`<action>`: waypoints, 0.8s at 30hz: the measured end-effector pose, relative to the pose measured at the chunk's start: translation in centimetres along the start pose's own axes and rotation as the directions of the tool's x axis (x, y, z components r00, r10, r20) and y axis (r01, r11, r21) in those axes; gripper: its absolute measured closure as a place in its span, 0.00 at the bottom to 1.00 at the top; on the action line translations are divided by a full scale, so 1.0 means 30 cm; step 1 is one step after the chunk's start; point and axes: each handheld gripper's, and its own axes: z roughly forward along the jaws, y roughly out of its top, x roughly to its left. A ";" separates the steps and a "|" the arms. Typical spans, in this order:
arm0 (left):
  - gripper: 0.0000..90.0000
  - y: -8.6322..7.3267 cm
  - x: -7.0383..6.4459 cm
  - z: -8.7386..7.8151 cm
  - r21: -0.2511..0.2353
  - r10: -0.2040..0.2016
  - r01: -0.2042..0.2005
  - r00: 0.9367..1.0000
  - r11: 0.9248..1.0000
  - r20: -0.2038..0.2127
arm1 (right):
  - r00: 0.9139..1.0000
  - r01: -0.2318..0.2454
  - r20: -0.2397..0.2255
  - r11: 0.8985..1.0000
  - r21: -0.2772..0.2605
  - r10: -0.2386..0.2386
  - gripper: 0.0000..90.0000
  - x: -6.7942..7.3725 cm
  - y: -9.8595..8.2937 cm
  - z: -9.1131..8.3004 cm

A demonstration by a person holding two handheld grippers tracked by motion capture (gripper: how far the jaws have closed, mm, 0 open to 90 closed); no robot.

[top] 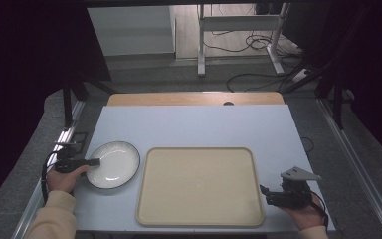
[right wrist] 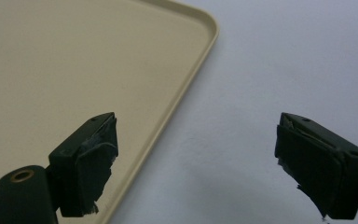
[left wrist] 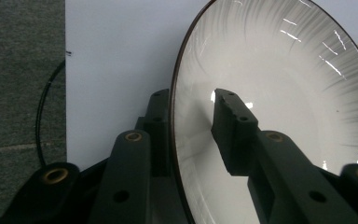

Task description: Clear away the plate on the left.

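Two grippers are mine to speak for, one in each hand, and both sit at the near edge of the table (top: 194,124). Nearest on the right, my right gripper (top: 268,194) hangs just off the near right corner of the beige tray (top: 199,186), its grey three-cornered plate on top. In the right gripper view its jaws stand wide apart with nothing between them: one hovers over the tray's floor close to the raised rim (right wrist: 186,93), the other over the bare pale tabletop (the rim's rounded corner curves away ahead of them).

On the left, my left gripper (top: 93,162) reaches in from the table's edge to the white plate (top: 113,164), which lies on the tabletop just beside the tray's left side, apart from it by a thin strip of table. In the left gripper view my jaws are closed on the plate's dark rim (left wrist: 173,140): one pad presses the glossy inside of the plate (left wrist: 270,93), the other sits behind it, against the underside. The plate looks tipped up on edge in that view (the camera turns with my hand). A thin black cable (left wrist: 42,121) loops over the grey floor beside the table.

Farther off, a strip of bare wood shows at the table's far end, and beyond it stand white metal legs (top: 201,45) among loose cables on the floor.
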 end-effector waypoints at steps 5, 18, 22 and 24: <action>0.83 0.000 0.010 -0.016 -0.013 -0.013 0.013 0.999 1.000 0.033 | 1.000 -0.005 0.007 1.000 0.001 0.005 0.16 -0.004 -0.001 -0.001; 0.93 0.011 -0.026 -0.070 -0.090 0.016 -0.011 0.998 0.996 0.063 | 1.000 -0.009 0.016 1.000 -0.007 0.009 0.16 -0.008 0.001 -0.008; 0.93 0.011 -0.027 -0.072 -0.100 0.016 -0.009 0.998 0.995 0.066 | 1.000 -0.012 0.019 1.000 -0.010 0.012 0.16 -0.010 0.000 -0.010; 0.93 0.011 -0.031 -0.074 -0.111 0.017 -0.009 0.998 0.994 0.066 | 1.000 -0.013 0.020 1.000 -0.012 0.014 0.16 -0.012 0.000 -0.011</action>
